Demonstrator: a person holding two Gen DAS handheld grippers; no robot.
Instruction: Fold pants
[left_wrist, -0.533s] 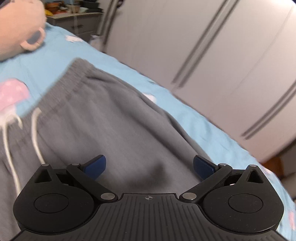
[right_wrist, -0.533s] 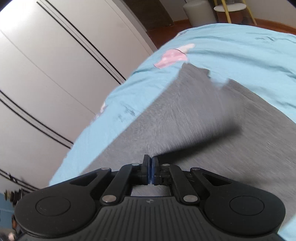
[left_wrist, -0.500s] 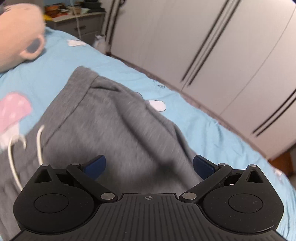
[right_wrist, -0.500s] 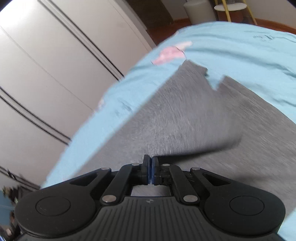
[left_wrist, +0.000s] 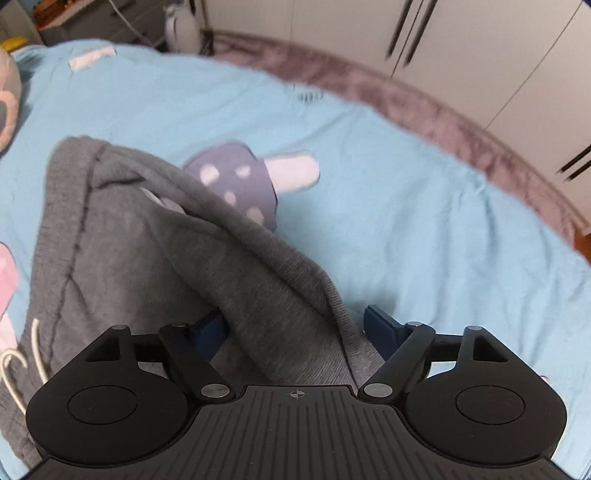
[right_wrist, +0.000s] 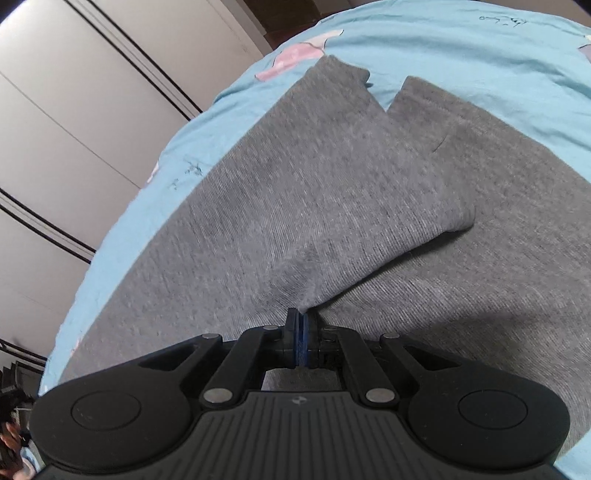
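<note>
While the grey pants (left_wrist: 155, 266) lie spread on the blue bed sheet (left_wrist: 424, 206), both grippers work on the same long edge so that one leg can be carried over the other in a single lengthwise fold. The right gripper (right_wrist: 301, 334) has its jaws pressed together on a pinch of the leg fabric, and the cloth rises from that point in a lifted flap whose far end lies over the other leg near the cuffs (right_wrist: 376, 92). The left gripper (left_wrist: 295, 328) sits at the waist end, near the white drawstring (left_wrist: 22, 354). Its jaws have just been closing, with a raised ridge of fabric between them, yet the blue pads (left_wrist: 380, 325) are apart from the cloth on the visible side, so it does not appear to hold anything. Judging by this, the grip at the waist is meant to match the right one, keeping the fold line straight.
</note>
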